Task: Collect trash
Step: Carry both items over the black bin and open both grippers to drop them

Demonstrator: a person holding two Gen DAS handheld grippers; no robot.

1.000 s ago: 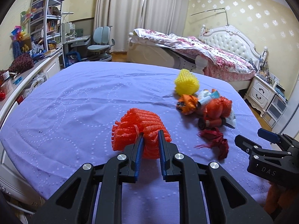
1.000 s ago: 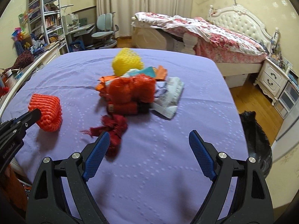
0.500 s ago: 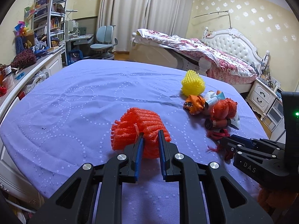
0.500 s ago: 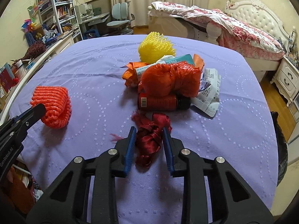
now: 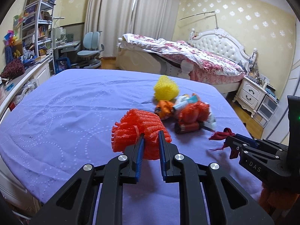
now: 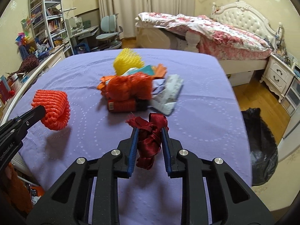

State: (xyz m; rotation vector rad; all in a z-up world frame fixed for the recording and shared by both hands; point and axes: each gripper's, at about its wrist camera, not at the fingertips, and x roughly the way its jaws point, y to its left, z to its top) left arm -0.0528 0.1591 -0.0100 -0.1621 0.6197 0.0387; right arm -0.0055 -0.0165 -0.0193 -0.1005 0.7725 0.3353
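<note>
Gripping an orange foam net (image 5: 139, 129), the left tool (image 5: 151, 137) holds it clear of the purple counter (image 5: 65, 112); the right tool (image 6: 149, 131) is clamped on a dark red ribbon (image 6: 150, 140). Just beyond lies the remaining pile: red mesh bag (image 6: 131, 88), red bottle (image 6: 121, 106), white wrapper (image 6: 168, 93), then yellow foam net (image 6: 127, 61). Black trash bag (image 6: 262, 146) sits on the floor, right.

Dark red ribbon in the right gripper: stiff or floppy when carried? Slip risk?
Likely floppy: the dark red ribbon bunches in loose folds between the right gripper pads, with a frayed end sticking out sideways. Probably very light. Its satin sheen suggests it could slide; the tail hanging below the pads may swing or snag.
</note>
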